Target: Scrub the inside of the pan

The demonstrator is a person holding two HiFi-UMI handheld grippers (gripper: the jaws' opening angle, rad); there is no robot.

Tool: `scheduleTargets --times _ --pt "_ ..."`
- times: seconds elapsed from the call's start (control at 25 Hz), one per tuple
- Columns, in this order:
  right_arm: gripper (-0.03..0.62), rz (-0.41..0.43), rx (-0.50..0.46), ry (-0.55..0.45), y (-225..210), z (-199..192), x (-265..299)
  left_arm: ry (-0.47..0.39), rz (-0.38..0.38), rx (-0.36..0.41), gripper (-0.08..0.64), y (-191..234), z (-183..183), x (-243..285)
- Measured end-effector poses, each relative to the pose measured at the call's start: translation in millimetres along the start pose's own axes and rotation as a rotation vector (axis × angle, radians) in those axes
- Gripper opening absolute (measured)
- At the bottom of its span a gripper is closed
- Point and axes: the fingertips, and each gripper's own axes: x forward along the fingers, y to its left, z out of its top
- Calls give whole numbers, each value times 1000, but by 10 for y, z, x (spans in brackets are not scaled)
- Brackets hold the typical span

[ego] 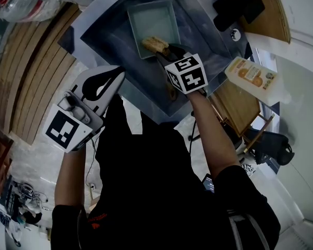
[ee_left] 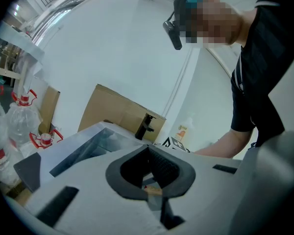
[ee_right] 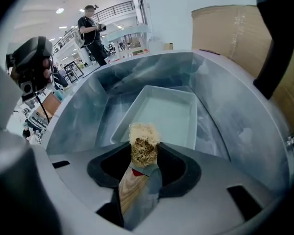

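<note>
Pan [ego: 154,15], a single pale rectangular one, lies flat in the grey sink [ego: 201,33] as the head view shows it. The right gripper [ego: 168,54] reaches over the pan's near rim with the one brush [ego: 155,45], whose bristles sit at that near edge. The left gripper [ego: 118,75] hangs at the sink's near-left side, apart from the pan. One black faucet [ego: 238,9] stands at the far rim, one orange-labelled soap bottle [ego: 249,76] lies on the counter to the right, and several clear plastic bottles [ego: 26,3] crowd the far left. In the left gripper view, the left gripper [ee_left: 148,149] has its jaws drawn together with nothing clamped, the sink [ee_left: 83,148] beyond them. In the right gripper view, the right gripper [ee_right: 143,173] grips the wooden handle of the brush [ee_right: 144,146] tight, the tuft poking past the fingers just above the near rim of the pan [ee_right: 169,114]. One other person [ee_right: 91,31] stands in the background.
</note>
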Motion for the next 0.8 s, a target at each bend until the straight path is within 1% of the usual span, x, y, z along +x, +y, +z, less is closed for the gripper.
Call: scheduleTargets --times 0.44,0.8 --pt "173 -41 42 18 -389 -182 -109 21 -45 16 18 -110 66 378" --pt "173 -91 69 38 -636 -268 -187 32 -51 35 18 -182 135 452"
